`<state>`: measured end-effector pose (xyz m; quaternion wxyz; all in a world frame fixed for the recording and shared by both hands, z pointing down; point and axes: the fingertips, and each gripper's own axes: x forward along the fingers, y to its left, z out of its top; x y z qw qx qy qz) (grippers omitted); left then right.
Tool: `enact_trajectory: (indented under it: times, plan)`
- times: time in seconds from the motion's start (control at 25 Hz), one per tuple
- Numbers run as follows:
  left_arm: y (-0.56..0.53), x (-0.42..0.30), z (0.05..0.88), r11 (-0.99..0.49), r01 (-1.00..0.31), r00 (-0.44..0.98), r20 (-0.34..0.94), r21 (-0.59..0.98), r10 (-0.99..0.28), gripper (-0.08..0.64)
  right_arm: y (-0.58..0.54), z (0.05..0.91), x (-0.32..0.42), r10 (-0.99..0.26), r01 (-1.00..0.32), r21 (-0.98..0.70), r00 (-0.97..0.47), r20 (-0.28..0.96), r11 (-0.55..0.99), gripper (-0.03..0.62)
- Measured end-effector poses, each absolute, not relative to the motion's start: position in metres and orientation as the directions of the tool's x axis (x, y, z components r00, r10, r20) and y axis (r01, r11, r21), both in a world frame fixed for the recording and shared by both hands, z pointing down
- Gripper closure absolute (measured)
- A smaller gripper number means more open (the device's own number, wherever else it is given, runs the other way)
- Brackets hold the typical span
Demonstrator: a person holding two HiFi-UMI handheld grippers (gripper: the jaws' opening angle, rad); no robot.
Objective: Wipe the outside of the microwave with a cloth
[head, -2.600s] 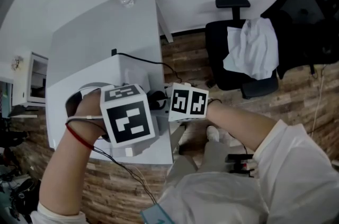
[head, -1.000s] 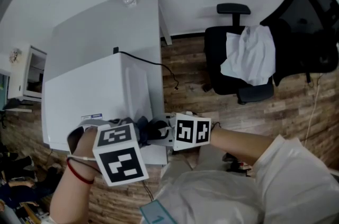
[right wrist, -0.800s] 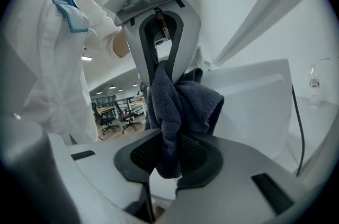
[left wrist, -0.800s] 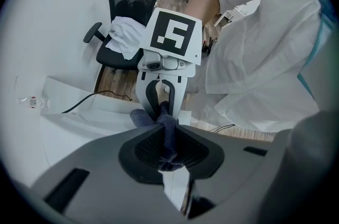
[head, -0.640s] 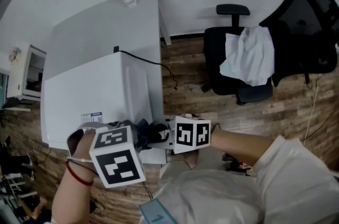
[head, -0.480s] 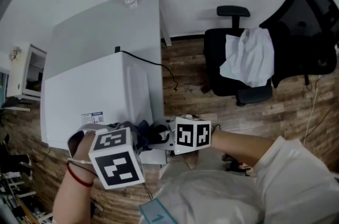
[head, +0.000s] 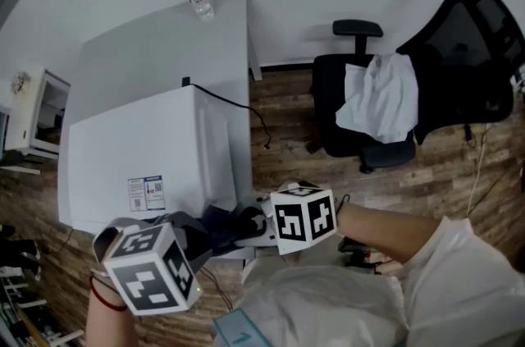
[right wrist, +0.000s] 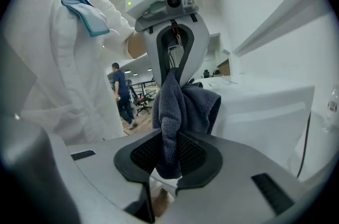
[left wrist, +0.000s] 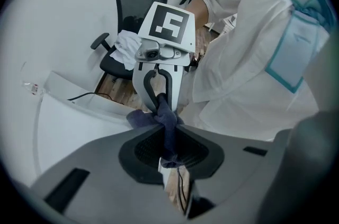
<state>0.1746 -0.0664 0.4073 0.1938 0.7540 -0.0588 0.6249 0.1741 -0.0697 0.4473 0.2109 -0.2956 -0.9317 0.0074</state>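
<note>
Jaws of the left tool (left wrist: 169,151) and the right tool (right wrist: 169,159) are each nearly closed, clamped on one dark grey terry cloth (right wrist: 180,104) bunched between the two tools. One white box-shaped microwave (head: 148,148) sits just beyond their tips on the light grey desk (head: 156,50).

Open floor (head: 287,120) btwn microwave (head: 148,148) & chair (head: 361,116); cable (head: 246,103) trails across.
</note>
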Motion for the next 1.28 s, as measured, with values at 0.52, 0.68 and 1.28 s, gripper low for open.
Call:
enact_trajectory:
  times: [0.52, 0.68, 1.28]
  plan:
    - [-0.088, 0.123, 0.363, -0.87, -0.493, 0.416, 0.877, -0.005, -0.241, 0.506, -0.103, 0.382, 0.15, 0.457, 0.567, -0.017, -0.645, 0.612, 0.823, 0.509]
    - [-0.111, 0.095, 0.345, -0.801, -0.593, 0.426, 0.812, -0.082, -0.399, 0.506, -0.127, 0.363, 0.123, 0.378, 0.479, 0.011, -0.706, 0.598, 0.878, 0.509]
    - [-0.11, 0.033, 0.404, -0.82, -0.563, 0.462, 0.783, -0.105, -0.417, 0.506, -0.131, 0.395, 0.063, 0.237, 0.488, 0.103, -0.584, 0.776, 0.867, 0.509]
